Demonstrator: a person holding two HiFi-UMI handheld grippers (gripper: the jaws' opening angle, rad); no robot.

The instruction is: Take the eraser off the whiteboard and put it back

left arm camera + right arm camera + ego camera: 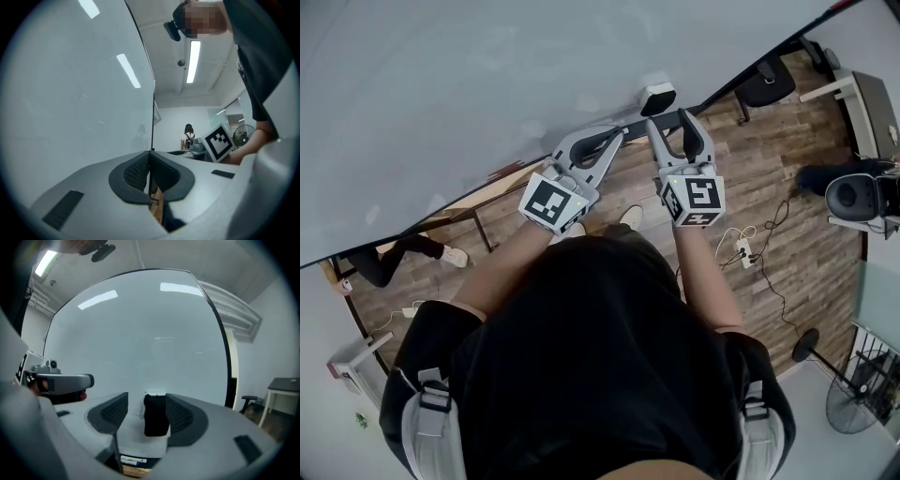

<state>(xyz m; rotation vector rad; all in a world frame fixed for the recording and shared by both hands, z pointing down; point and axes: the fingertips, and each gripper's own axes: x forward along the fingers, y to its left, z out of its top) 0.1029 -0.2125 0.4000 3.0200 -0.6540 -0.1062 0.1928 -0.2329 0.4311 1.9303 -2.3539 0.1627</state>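
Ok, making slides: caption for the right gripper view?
Open right gripper frames the black eraser on the whiteboard.

This looks like an office or a lab work room, not a home. A very large, smooth white whiteboard point(487, 94) with a thin dark frame takes up most of one side. The floor of brown wooden planks point(787, 281) carries typical office furniture: a black office chair with armrests point(766, 82), a white desk point(830, 87) and a round grey standing fan point(851, 403). A white power strip with loose cables point(742, 251) lies on the planks. Long white tube lamps point(192, 61) are fixed on the plain white ceiling. Far at the back stands a person point(188, 137).
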